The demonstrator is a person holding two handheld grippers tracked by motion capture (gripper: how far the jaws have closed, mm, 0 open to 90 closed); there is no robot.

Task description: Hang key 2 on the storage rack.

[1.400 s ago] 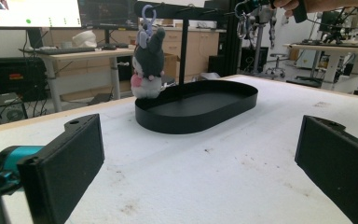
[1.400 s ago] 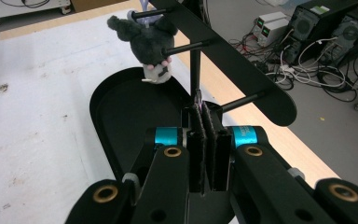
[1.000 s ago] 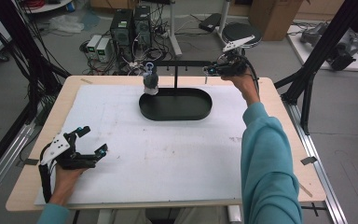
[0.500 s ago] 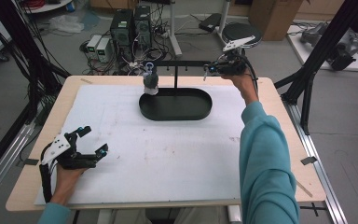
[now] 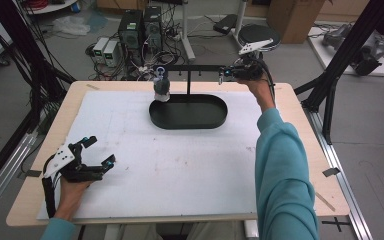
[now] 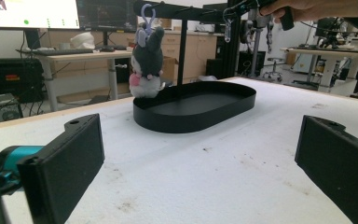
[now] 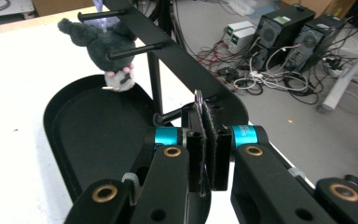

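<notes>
A black stand rises from an oval black tray (image 5: 196, 113) at the back of the table, and its crossbar (image 5: 196, 67) carries short pegs. A dark plush toy (image 5: 161, 89) (image 6: 147, 63) (image 7: 107, 51) hangs by a lilac loop from the bar's left end. At the bar's right end, my right gripper (image 5: 227, 75) (image 7: 206, 116) is shut on a thin metal keychain ring (image 7: 198, 99). A small charm (image 6: 227, 29) dangles below that ring. My left gripper (image 5: 100, 150) (image 6: 198, 177) rests open at the table's front left, with nothing between its jaws.
A white mat (image 5: 180, 170) covers the wooden table, with bare mat between the tray and the front edge. A teal sleeve (image 5: 280, 170) reaches along the right side. Computers and cables (image 5: 140, 30) sit on the floor behind the table.
</notes>
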